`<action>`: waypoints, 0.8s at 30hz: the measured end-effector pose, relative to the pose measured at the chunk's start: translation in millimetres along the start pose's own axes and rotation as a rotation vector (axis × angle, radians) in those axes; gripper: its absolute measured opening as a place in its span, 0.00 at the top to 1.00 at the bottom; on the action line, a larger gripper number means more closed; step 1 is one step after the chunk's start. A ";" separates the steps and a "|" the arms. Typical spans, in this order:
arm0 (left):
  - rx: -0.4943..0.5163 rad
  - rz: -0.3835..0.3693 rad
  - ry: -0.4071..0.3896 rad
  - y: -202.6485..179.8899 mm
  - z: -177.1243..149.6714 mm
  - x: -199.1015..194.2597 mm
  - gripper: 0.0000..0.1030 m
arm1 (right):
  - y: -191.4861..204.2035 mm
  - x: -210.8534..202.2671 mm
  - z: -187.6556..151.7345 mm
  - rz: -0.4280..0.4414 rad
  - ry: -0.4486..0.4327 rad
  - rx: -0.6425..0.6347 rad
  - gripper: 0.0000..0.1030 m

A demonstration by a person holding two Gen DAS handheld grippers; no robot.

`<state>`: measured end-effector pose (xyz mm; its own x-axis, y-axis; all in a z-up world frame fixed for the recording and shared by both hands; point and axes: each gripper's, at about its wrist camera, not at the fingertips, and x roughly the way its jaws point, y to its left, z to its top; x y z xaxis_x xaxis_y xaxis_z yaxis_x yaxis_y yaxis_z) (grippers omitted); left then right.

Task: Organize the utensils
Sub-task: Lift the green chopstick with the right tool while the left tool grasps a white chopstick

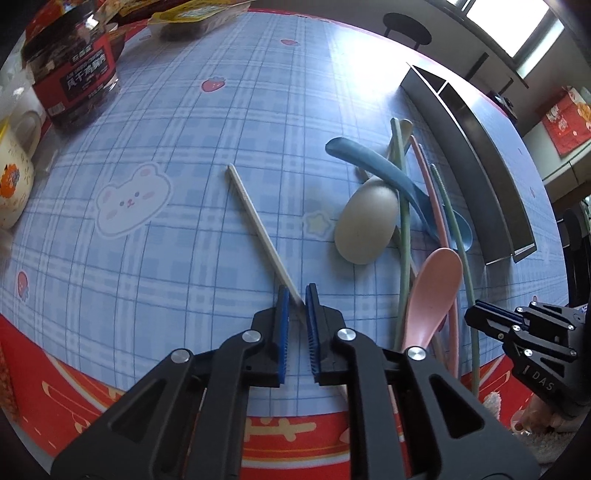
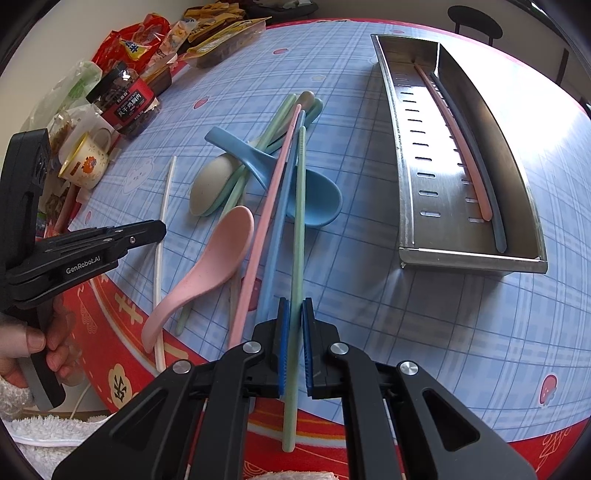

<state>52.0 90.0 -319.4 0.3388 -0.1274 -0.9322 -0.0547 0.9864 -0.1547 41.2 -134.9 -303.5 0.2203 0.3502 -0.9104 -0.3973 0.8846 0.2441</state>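
Observation:
My left gripper (image 1: 297,295) is shut on the near end of a white chopstick (image 1: 258,225), which lies on the blue checked tablecloth. My right gripper (image 2: 294,306) is shut on a green chopstick (image 2: 300,221) that lies in a pile with a pink chopstick (image 2: 266,221), a blue chopstick (image 2: 282,214), a pink spoon (image 2: 207,266), a blue spoon (image 2: 314,199) and a beige spoon (image 2: 210,184). A steel organizer tray (image 2: 410,155) at the right holds a pink chopstick (image 2: 465,147) and a dark chopstick (image 2: 480,162).
A dark snack jar (image 1: 74,70), a cream mug (image 1: 14,173) and snack packets (image 2: 207,33) stand along the far left of the table. The table's red border (image 1: 74,369) runs along the near edge. A stool (image 1: 406,27) stands beyond the table.

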 end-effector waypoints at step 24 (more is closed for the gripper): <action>-0.019 0.107 -0.006 -21.2 -23.2 -2.9 0.85 | 0.6 4.9 0.2 0.001 0.012 0.012 0.93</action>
<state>30.4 67.0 -321.0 0.3356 -0.0206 -0.9418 -0.1090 0.9922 -0.0606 42.2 -132.7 -307.7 0.2095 0.3473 -0.9140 -0.3865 0.8881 0.2488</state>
